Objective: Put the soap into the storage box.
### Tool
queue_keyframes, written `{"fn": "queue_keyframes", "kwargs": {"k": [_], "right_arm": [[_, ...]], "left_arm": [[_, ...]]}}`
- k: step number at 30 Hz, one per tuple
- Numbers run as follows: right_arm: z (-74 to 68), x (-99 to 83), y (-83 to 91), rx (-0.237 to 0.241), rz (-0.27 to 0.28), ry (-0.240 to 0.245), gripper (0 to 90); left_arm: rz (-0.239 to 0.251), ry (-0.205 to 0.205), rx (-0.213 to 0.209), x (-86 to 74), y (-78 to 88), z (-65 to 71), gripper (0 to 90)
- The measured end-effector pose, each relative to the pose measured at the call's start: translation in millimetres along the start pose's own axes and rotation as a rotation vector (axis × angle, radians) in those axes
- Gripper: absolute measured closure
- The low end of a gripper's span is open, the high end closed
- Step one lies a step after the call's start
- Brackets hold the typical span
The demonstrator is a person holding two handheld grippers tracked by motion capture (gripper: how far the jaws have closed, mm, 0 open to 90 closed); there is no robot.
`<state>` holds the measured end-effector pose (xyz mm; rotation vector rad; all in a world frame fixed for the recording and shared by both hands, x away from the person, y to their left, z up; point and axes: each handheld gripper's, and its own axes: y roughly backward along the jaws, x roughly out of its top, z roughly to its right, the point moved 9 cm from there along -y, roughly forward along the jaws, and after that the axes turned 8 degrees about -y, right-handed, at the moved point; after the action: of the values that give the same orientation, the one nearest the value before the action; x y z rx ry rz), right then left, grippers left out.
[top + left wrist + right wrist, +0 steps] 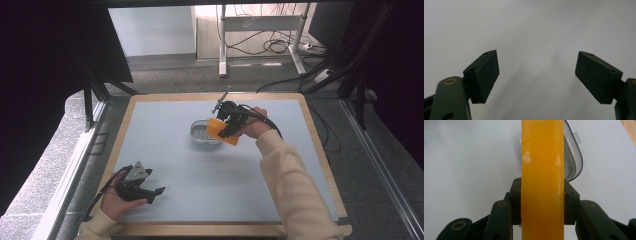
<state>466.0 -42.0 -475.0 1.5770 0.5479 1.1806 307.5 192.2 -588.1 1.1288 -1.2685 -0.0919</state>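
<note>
Right claw (pixel 542 205), orange block (pixel 542 170) clamped between

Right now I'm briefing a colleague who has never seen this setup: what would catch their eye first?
The bright orange rectangular block, clamped in the right tongs just over the small clear plastic tray at mid-table. Next, the left tongs, resting open with nothing between them at the near left of the pale blue tabletop.

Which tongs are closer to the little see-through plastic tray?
The right tongs. They hold a thick orange block right over the small clear plastic tray's right edge. The left tongs sit open, far away near the table's front-left corner.
</note>
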Motion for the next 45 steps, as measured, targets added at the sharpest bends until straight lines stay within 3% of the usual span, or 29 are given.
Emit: {"fn": "queue_keyframes", "kwargs": {"k": [9,24,38,45], "right_arm": [[9.3,0.4,-9.2,-0.015,-0.015,0.005,61.7],[21.6,5.3,-19.2,0.005,-0.032,-0.011,61.7],[27.2,23.5,-30.8,0.012,-0.032,-0.002,61.7],[26.8,34.3,-37.4,0.024,-0.043,0.028,61.7]], "left_arm": [[-0.003,-0.003,0.002,0.2,0.5,0.0,19.4],[-0.007,-0.001,-0.001,-0.5,-1.3,0.3,19.4],[-0.011,-0.004,-0.012,-1.0,-3.8,1.2,19.4],[-0.006,-0.001,-0.01,-0.8,-2.5,0.5,19.3]]}}
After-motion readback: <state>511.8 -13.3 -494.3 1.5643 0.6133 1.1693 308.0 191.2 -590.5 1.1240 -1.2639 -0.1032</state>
